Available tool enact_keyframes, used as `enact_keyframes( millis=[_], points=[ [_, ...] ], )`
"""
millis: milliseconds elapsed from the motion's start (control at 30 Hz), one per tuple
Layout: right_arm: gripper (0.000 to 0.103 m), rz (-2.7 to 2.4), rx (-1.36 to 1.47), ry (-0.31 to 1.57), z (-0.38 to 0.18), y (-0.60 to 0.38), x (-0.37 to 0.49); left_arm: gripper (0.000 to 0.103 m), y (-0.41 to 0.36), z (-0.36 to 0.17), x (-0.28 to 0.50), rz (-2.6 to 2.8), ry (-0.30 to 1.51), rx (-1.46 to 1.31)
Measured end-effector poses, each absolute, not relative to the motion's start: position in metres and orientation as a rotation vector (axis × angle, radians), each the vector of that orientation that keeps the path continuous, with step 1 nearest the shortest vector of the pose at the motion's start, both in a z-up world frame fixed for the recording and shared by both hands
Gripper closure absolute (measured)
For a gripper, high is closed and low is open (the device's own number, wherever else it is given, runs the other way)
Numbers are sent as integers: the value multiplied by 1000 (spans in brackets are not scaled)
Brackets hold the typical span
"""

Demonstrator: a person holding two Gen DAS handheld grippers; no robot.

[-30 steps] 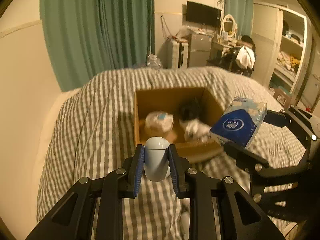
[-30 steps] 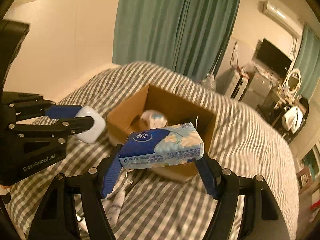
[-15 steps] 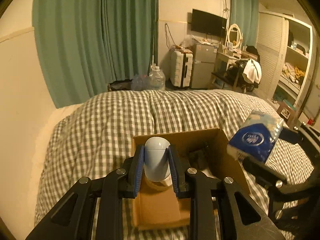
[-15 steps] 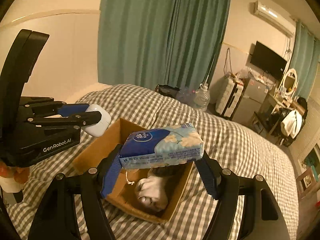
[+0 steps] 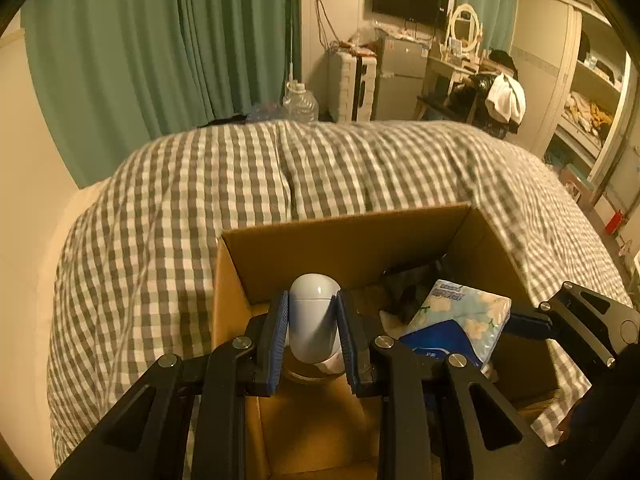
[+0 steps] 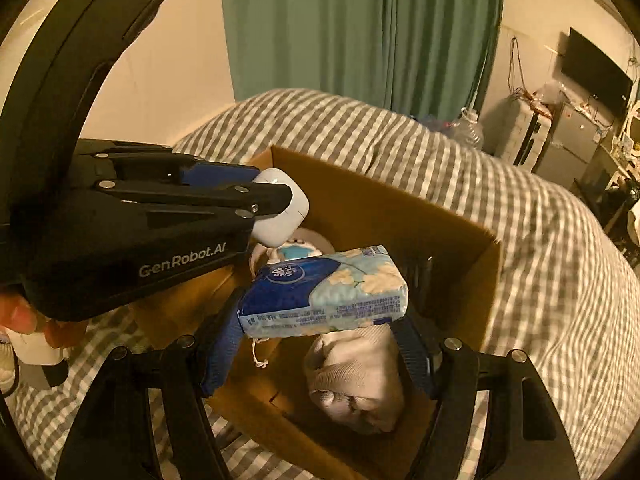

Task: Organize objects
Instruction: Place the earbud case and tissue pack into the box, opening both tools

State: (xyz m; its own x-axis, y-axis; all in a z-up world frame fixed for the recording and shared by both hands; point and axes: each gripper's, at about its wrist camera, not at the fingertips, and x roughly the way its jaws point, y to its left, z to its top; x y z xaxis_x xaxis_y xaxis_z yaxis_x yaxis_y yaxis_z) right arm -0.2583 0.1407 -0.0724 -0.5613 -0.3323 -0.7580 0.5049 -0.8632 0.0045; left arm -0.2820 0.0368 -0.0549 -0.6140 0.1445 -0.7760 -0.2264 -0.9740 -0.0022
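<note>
Here two claws, left claw and right claw, grip one earbud case and one tissue pack over one box

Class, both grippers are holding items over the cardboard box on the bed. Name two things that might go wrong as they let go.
1. The left gripper and right gripper are close together over the cardboard box; they may collide.
2. The white earbud case is smooth and rounded, gripped only at its sides, so it could slip early, and it may bounce if dropped.
3. The tissue pack hangs over a rolled sock and may land tilted on it.
</note>
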Motion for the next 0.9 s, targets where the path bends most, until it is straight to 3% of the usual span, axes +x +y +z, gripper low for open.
enact_keyframes(
  millis=[133,267,333,400,533,600,767,900],
  points=[
    [32,-2372,1117,275,-79,143,-261,78,39,-62,-285,2630,126,-1273],
    [21,-2392,1094,271,-74,148,-253,75,39,-50,-279,2628,120,-1236],
    [21,-2408,1079,271,-66,154,-247,67,37,-41,-275,2629,118,-1236],
    [21,-2422,1065,266,-57,160,-241,45,33,-31,-269,2647,114,-1223],
    [21,-2463,1038,287,-35,164,-218,32,24,-7,-250,2697,98,-1170],
    [21,-2486,1026,299,-24,166,-207,17,21,5,-240,2725,90,-1152],
    [20,-2540,986,330,2,171,-173,10,11,35,-212,2773,95,-1078],
    [12,-2599,957,377,21,171,-158,6,5,56,-189,2808,114,-1031]
  ],
)
